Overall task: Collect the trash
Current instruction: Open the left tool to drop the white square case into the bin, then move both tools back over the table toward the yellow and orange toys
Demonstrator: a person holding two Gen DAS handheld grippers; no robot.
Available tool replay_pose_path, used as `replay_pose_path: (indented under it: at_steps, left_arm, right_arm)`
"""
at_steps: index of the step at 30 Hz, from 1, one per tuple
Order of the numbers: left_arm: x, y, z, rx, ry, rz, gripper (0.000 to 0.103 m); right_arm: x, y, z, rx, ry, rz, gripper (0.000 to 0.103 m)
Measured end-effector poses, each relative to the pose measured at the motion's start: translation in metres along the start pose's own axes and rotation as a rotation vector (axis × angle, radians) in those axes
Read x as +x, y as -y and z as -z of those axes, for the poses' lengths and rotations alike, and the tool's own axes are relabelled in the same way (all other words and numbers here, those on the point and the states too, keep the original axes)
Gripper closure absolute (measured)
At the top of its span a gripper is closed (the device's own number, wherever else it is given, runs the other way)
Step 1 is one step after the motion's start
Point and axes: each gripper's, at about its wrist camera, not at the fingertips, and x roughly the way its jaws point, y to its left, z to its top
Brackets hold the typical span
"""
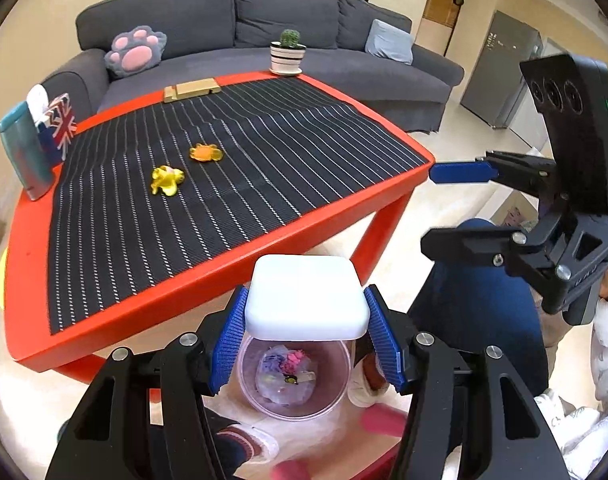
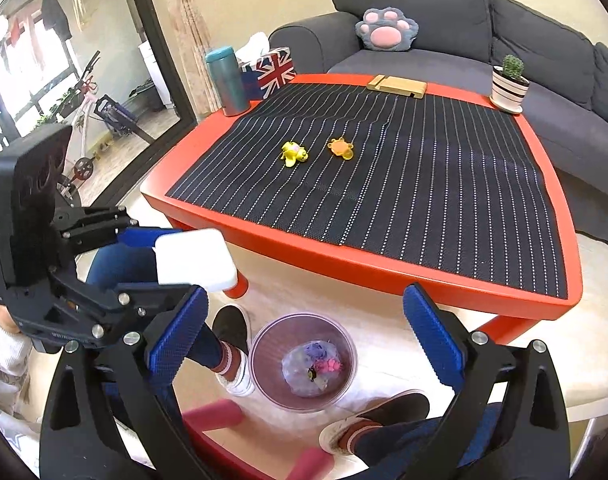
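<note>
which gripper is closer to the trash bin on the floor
Left. The left gripper holds a white box right above the trash bin; the right gripper hangs open, higher and off to the side.

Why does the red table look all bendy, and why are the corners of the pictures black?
Both wrist views use a fisheye lens: it curves the straight edges of the red table and leaves dark corners around a round image. In the left wrist view the left gripper holds a white box sharply, while the pink bars near the bottom edge look smeared. In the right wrist view the window glares bright.
</note>
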Motion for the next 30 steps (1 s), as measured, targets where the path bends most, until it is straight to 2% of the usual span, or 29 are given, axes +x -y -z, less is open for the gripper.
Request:
replay_pose_path:
  at_steps: [19,20,21,22,30]
  left_arm:
    - [0.003,0.014,0.006,0.018,-0.018,0.035,0.045]
    - [0.004,0.013,0.005,0.015,-0.019,0.033,0.037]
    - [0.003,0.011,0.006,0.009,-0.010,0.025,0.018]
    - [0.002,0.009,0.006,0.004,0.003,0.016,0.013]
    - [-0.001,-0.007,0.006,-0.035,0.015,-0.031,0.008]
  right_arm:
    - [-0.007,0.004,0.002,0.013,0.013,0.010,0.007]
    - [-0.007,0.005,0.002,0.015,0.015,0.009,0.007]
    - [-0.007,0.005,0.002,0.015,0.016,0.008,0.007]
    - [-0.007,0.005,0.002,0.015,0.015,0.008,0.007]
    - [-0.001,0.005,0.003,0.018,0.005,0.003,0.007]
